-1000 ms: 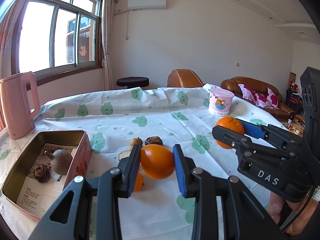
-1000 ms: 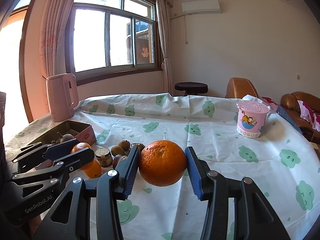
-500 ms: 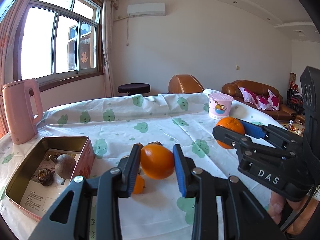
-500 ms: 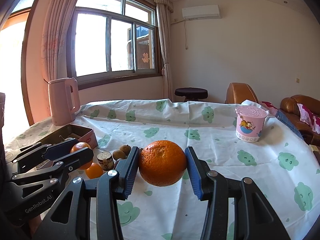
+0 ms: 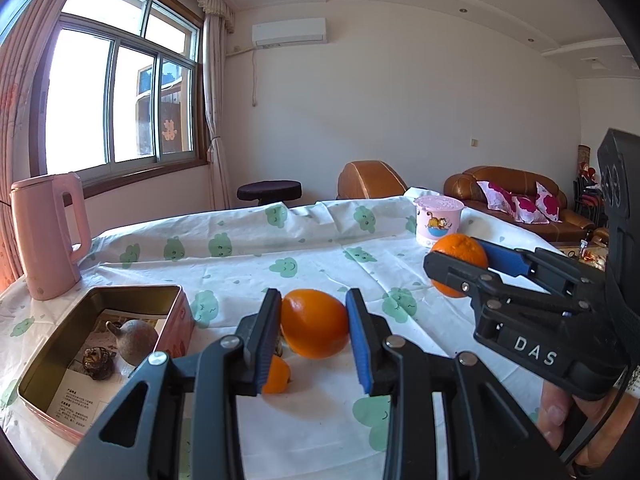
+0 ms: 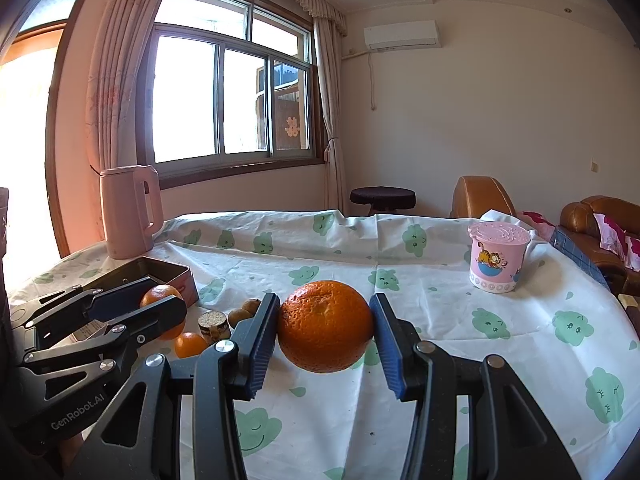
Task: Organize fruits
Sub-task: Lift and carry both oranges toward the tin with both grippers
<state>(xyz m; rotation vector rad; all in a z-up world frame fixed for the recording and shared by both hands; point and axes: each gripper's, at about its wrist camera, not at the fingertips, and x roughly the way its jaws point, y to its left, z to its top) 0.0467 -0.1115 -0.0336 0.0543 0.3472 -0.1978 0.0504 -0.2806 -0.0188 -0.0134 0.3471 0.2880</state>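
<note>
Two hand-held grippers above a table covered by a cloud-print cloth, each carrying one fruit clear of the surface. The left gripper has its blue pads pressed against the sides of a smooth orange; this fruit is slightly egg-shaped, its long axis running roughly across the jaw gap with a slight tilt, the narrower end toward the right pad. The right gripper is clamped on a rounder, pebbled orange, nearly spherical, with a pale dimple on its upper face turned toward the camera; which end this dimple marks cannot be told. In the left wrist view the right gripper appears at the right with its orange between the fingers, near a pink lidded cup. Below the left gripper a small orange fruit lies on the cloth; in the right wrist view a cork-topped jar and small brown fruits lie beside it. An open tin box stands at the left, long axis running away from the camera, holding a round brown fruit with its stem end pointing left and a dark wrinkled item just beside it. A pink kettle stands upright behind the box.
</note>
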